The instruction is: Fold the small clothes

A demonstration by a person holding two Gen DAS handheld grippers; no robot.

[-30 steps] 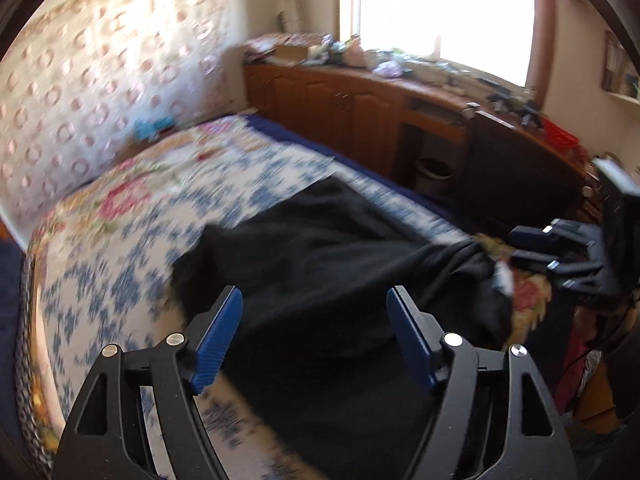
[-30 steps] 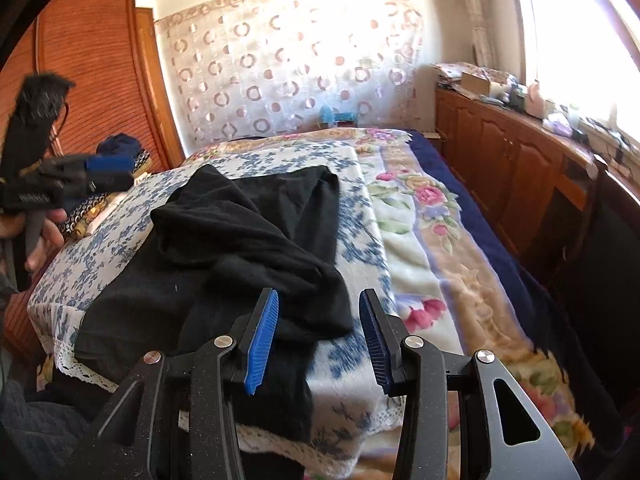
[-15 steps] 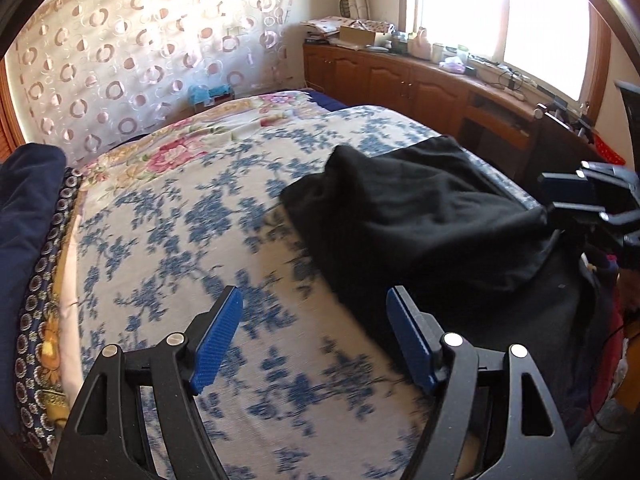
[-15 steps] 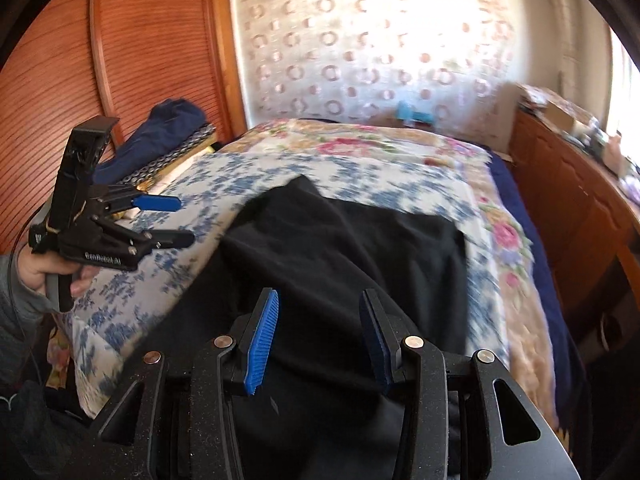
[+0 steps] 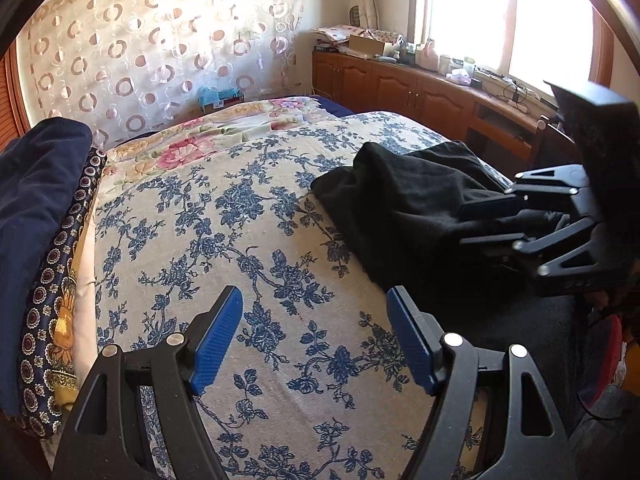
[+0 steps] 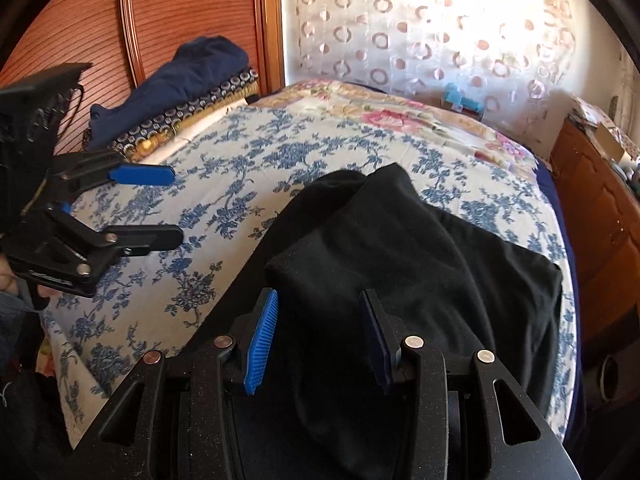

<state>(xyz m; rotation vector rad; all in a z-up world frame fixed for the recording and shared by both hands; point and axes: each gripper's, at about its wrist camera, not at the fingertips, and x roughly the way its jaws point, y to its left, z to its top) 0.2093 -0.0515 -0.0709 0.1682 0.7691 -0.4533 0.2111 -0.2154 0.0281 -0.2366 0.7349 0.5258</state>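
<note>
A black garment [image 6: 420, 252] lies crumpled on the bed with the blue floral cover [image 6: 240, 168]; it also shows in the left wrist view [image 5: 408, 208] at the right. My right gripper [image 6: 318, 306] is open just above the garment's near fold, empty. My left gripper [image 5: 314, 304] is open and empty over bare bedcover [image 5: 224, 232], to the left of the garment. Each gripper appears in the other's view: the right one [image 5: 492, 216] over the garment, the left one [image 6: 160, 204] over the cover.
Folded dark blue and patterned bedding [image 5: 36, 216] is stacked at the head of the bed by a wooden headboard [image 6: 168, 16]. Wooden cabinets [image 5: 404, 84] with clutter run under the window. A curtain [image 5: 160, 48] hangs behind the bed.
Both grippers swung left across the bed. My left gripper moved off the garment to bare cover. My right gripper moved from the bed's edge to above the garment's fold. Both stayed open.
</note>
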